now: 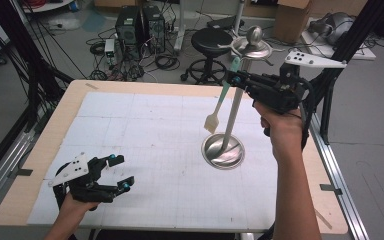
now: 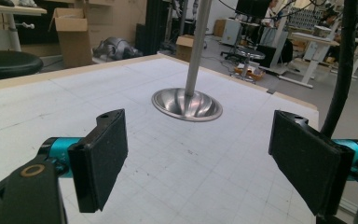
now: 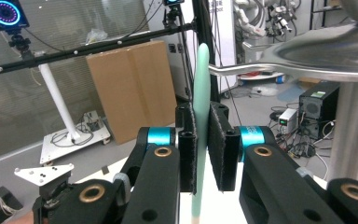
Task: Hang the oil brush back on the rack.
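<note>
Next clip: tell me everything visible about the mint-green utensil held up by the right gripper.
The utensil is a slim spatula or brush with a pale mint-green handle, plastic or silicone by its look, and a flat cream head at its lower end. It hangs tilted above the table, head down, beside the metal stand's pole. The right gripper clamps its handle between black padded fingers.

Even indoor light, soft shadows

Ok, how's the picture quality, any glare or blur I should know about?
High view: even light, the stand's base shows bright reflections, the right gripper a bit soft. Left gripper view: jaws sharp, base gleams, background soft. Right gripper view: jaws and spatula up close, the stand's top glary and blurred.
</note>
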